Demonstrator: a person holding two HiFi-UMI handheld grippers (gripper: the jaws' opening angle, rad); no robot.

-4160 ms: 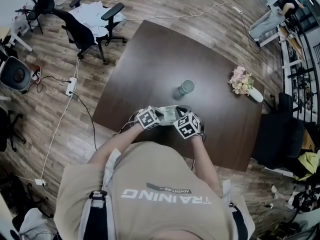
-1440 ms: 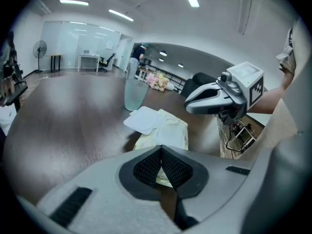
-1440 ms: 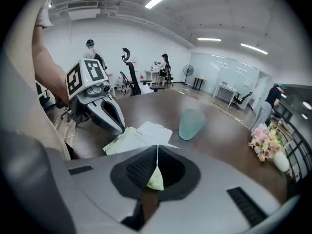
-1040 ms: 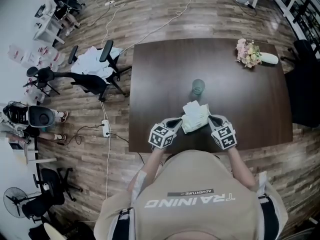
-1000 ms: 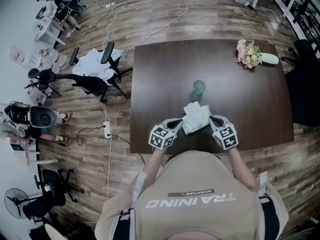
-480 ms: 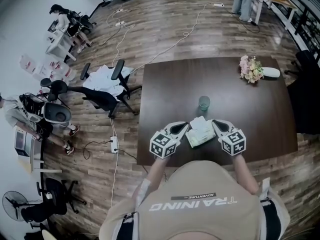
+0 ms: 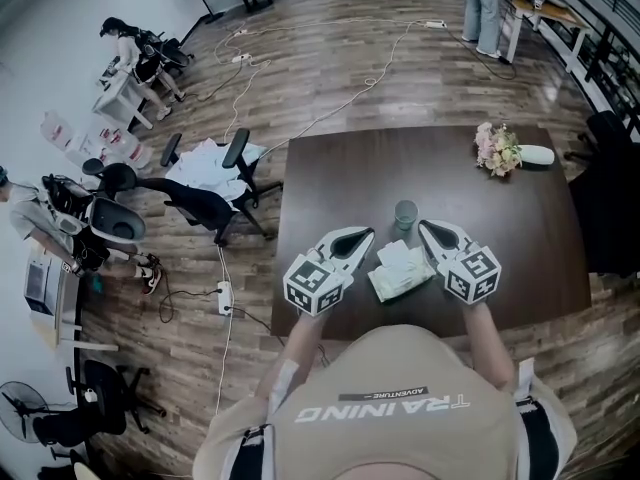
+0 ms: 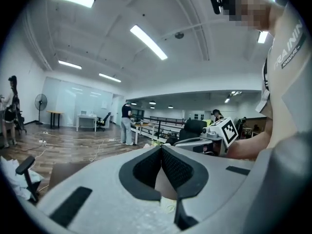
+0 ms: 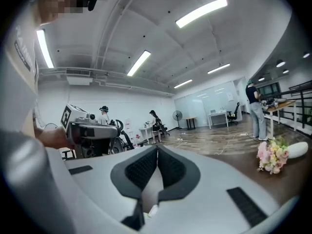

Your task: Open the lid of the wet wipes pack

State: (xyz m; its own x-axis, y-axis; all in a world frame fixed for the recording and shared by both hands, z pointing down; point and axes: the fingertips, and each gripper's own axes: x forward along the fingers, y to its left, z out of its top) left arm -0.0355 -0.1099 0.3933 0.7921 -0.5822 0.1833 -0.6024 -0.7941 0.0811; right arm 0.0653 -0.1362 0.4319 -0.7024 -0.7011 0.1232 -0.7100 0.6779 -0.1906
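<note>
The wet wipes pack, pale green and white, lies on the dark brown table near its front edge. I cannot tell how its lid stands. My left gripper hovers just left of the pack and my right gripper just right of it. Both are raised and apart from the pack. In the left gripper view the left gripper has its jaws closed tip to tip with nothing between them. The right gripper in its own view is likewise shut and empty, pointing level across the room.
A clear glass stands just beyond the pack. A vase of pink flowers lies at the table's far right, also seen as flowers. An office chair stands left of the table. A person stands far off.
Both grippers were pressed against the pack's sides. They have since lifted off and spread a little, leaving the pack on the table. The head view has tilted up.
</note>
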